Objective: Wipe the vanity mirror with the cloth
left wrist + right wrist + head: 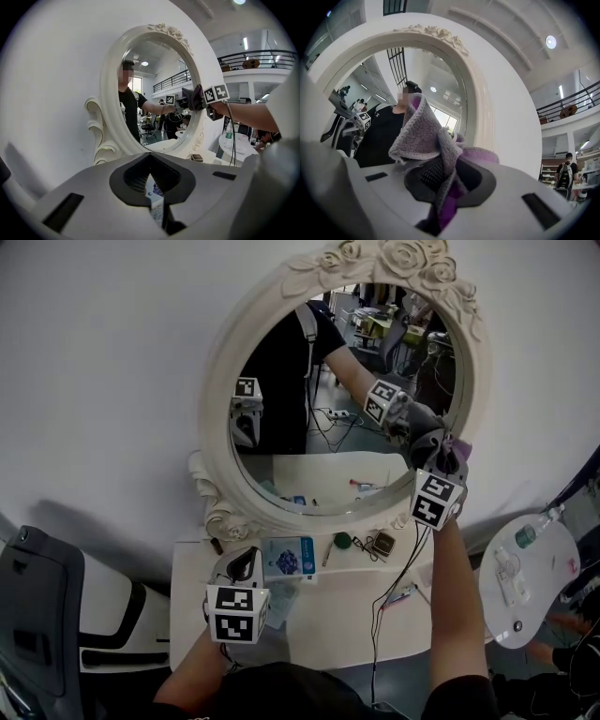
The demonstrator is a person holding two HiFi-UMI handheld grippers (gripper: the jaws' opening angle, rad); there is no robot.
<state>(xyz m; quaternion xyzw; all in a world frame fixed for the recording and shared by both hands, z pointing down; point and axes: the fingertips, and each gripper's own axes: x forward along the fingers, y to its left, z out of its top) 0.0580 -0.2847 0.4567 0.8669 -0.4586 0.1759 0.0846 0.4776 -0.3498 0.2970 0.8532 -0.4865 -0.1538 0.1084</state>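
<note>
The oval vanity mirror (309, 399) in its ornate white frame (217, 381) stands on a white table against the wall. My right gripper (439, 451) is raised at the mirror's right side, shut on a grey and purple cloth (459, 448). The cloth lies against the glass near the frame. In the right gripper view the cloth (419, 133) bunches out of the right gripper (440, 164) in front of the mirror (384, 93). My left gripper (242, 566) rests low over the table, jaws closed on nothing. The left gripper (151, 161) faces the mirror (154, 98).
A blue and white tissue pack (289, 559) lies just right of the left gripper. A small green round item (343, 541), a small dark box (382, 543) and cables sit below the mirror. A round white side table (525, 587) stands right, a grey chair (37, 615) left.
</note>
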